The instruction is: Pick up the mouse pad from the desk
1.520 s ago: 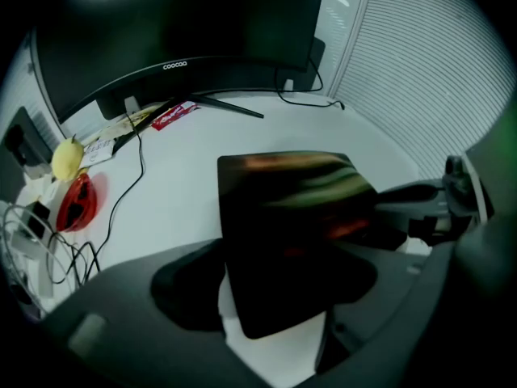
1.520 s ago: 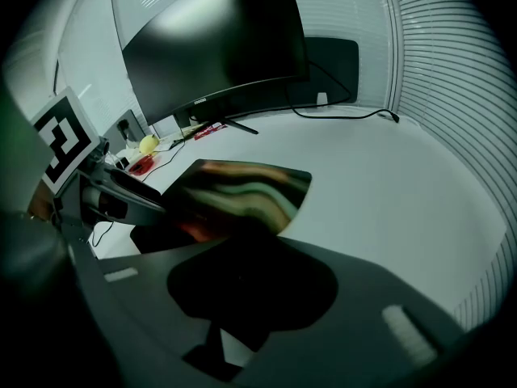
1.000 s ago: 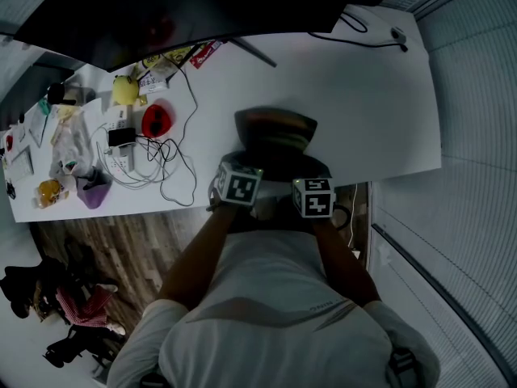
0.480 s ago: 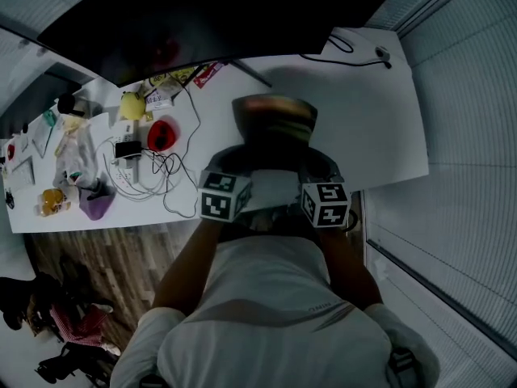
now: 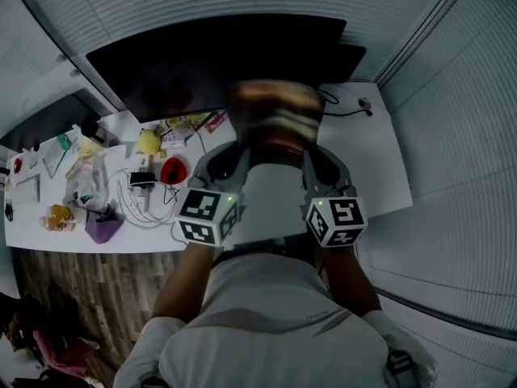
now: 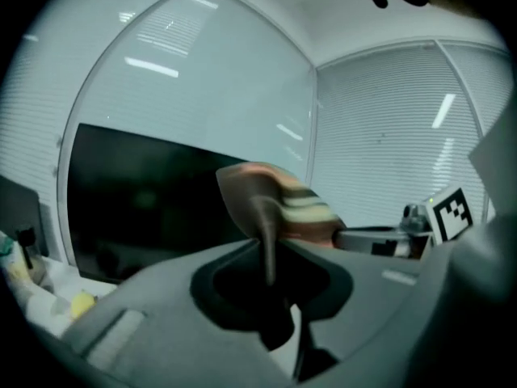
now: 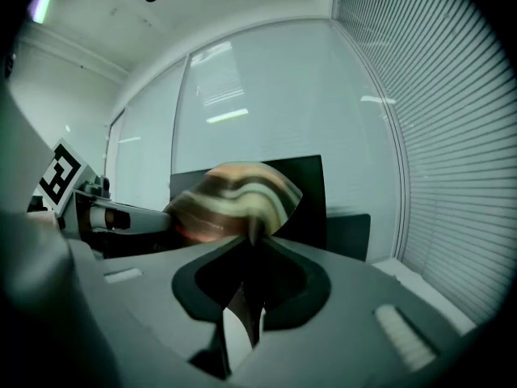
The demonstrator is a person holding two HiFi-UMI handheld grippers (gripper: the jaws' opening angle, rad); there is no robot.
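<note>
The left gripper (image 6: 266,253) has its jaws drawn narrow, pinched on the near left edge of the mouse pad (image 6: 284,204), and the right gripper (image 7: 252,245) clamps the pad's near right edge the same way. The striped pad hangs in the air between them, above the white desk (image 5: 380,164) and before the dark monitor (image 5: 202,63). Cables (image 5: 145,196) lie on the desk's left part, well apart from it.

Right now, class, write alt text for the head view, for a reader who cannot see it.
A person holds a striped mouse pad up over a white desk, the left gripper and the right gripper each with jaws shut on one side of it. A dark monitor stands behind, and tangled cables lie at the desk's left end.
</note>
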